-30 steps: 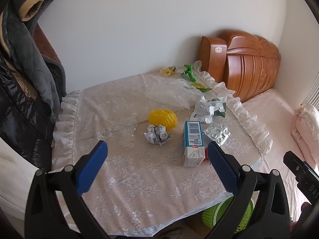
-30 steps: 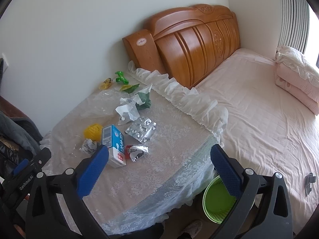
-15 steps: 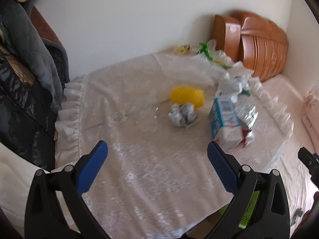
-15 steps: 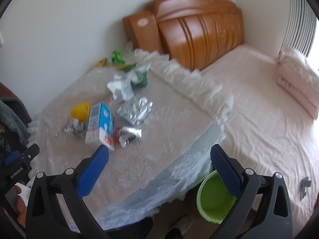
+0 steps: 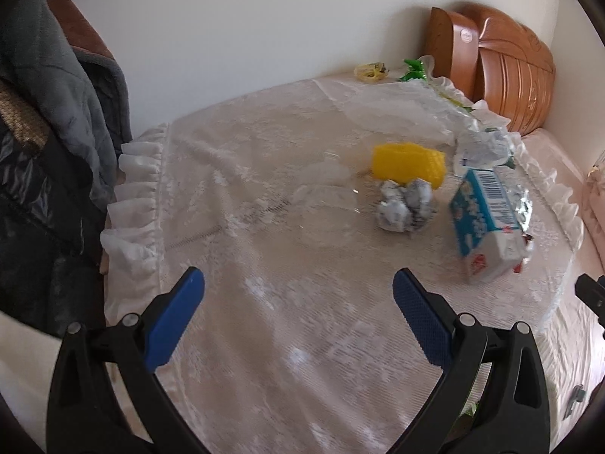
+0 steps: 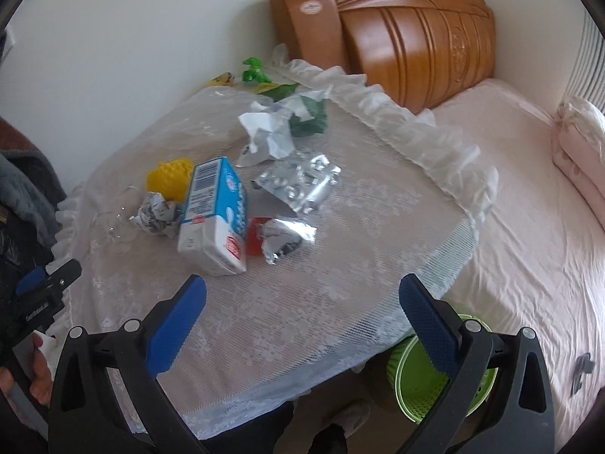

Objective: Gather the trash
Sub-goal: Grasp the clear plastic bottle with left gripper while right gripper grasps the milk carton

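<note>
Trash lies on a lace-covered table (image 5: 287, 302) (image 6: 310, 302): a blue and white carton (image 5: 486, 223) (image 6: 215, 219) on its side, a crumpled paper ball (image 5: 404, 208) (image 6: 157, 213), a yellow ribbed piece (image 5: 408, 162) (image 6: 168, 178), silver blister packs (image 6: 302, 181), a red and silver wrapper (image 6: 280, 240), crumpled white paper (image 6: 268, 136) (image 5: 480, 147) and clear plastic (image 5: 325, 204). My left gripper (image 5: 298, 302) hovers open over the table's near part, short of the paper ball. My right gripper (image 6: 302, 302) is open just in front of the carton. A green basket (image 6: 442, 378) stands on the floor below the table's right edge.
A wooden headboard (image 6: 412, 34) and a bed with a pink sheet (image 6: 529, 227) lie to the right. Dark coats (image 5: 45, 143) hang at the left. Green and yellow scraps (image 6: 253, 72) sit by the wall at the table's far edge. A shoe (image 6: 351, 416) shows below.
Both grippers have moved forward and lower toward the table, so the trash looms larger. The left view has swung left, the carton now sitting at its right side. Jaws stayed open.
</note>
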